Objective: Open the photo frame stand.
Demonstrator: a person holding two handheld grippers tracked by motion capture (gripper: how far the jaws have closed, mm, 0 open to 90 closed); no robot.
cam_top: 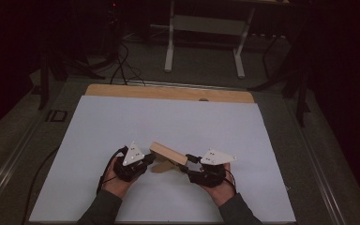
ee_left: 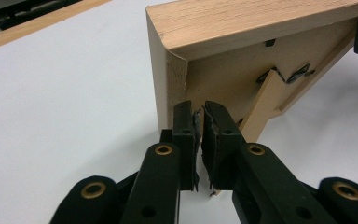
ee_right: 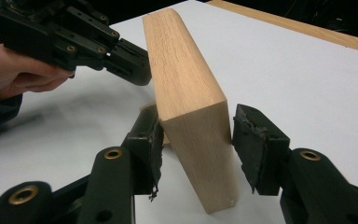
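A pale wooden picture frame [cam_top: 168, 153] stands tilted on the white sheet between my two grippers. Its thin stand leg [cam_top: 161, 166] folds out from the back [ee_left: 265, 98]. My left gripper [cam_top: 151, 161] sits at the frame's left end. Its jaws [ee_left: 199, 109] are pressed almost together behind the frame [ee_left: 242, 23], seemingly on the lower edge of the stand leg. My right gripper [cam_top: 186, 165] is at the right end. Its jaws [ee_right: 196, 126] straddle the frame's thick edge [ee_right: 182, 74], with a pad on each face. The left gripper [ee_right: 140, 65] also shows beyond it.
A white sheet [cam_top: 168, 122] covers the table, with a wooden strip [cam_top: 168, 92] along its far edge. A white-legged desk [cam_top: 206, 23] and dark cables [cam_top: 122, 70] lie on the floor beyond. A hand [ee_right: 18, 79] holds the left gripper.
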